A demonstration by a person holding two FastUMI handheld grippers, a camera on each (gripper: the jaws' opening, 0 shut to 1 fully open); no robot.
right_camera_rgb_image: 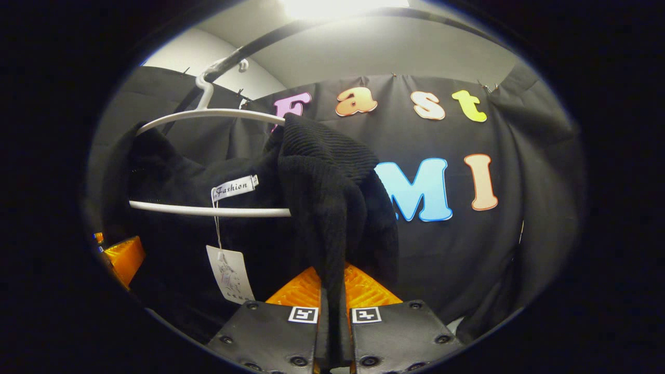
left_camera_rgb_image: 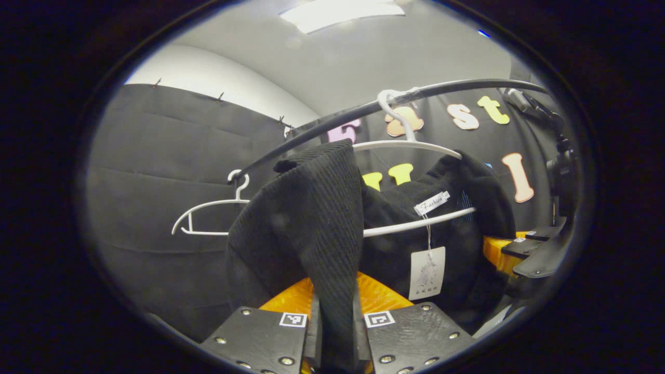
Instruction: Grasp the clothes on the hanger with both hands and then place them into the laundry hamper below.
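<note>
We log one black ribbed knit garment point(left_camera_rgb_image: 311, 218) draped on a white plastic hanger point(left_camera_rgb_image: 415, 224), rising toward twelve o'clock from both tongs. Left tongs point(left_camera_rgb_image: 335, 324) clamp one shoulder fold; right tongs point(right_camera_rgb_image: 334, 324) clamp the other. Black curved rail point(left_camera_rgb_image: 447, 88) overhead; hamper unseen.

White hanger point(left_camera_rgb_image: 410, 145) and rail point(left_camera_rgb_image: 322, 127) block above (second hanger point(left_camera_rgb_image: 208, 218) leftward); wall behind

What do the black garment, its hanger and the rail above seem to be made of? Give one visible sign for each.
Black garment: knitted fabric, matte; ribbed rows show.
Hanger: probably plastic or coated metal, smooth white; thin, even rods with a soft sheen.
Rail: likely metal tube, dark and glossy; a highlight runs along it.
</note>
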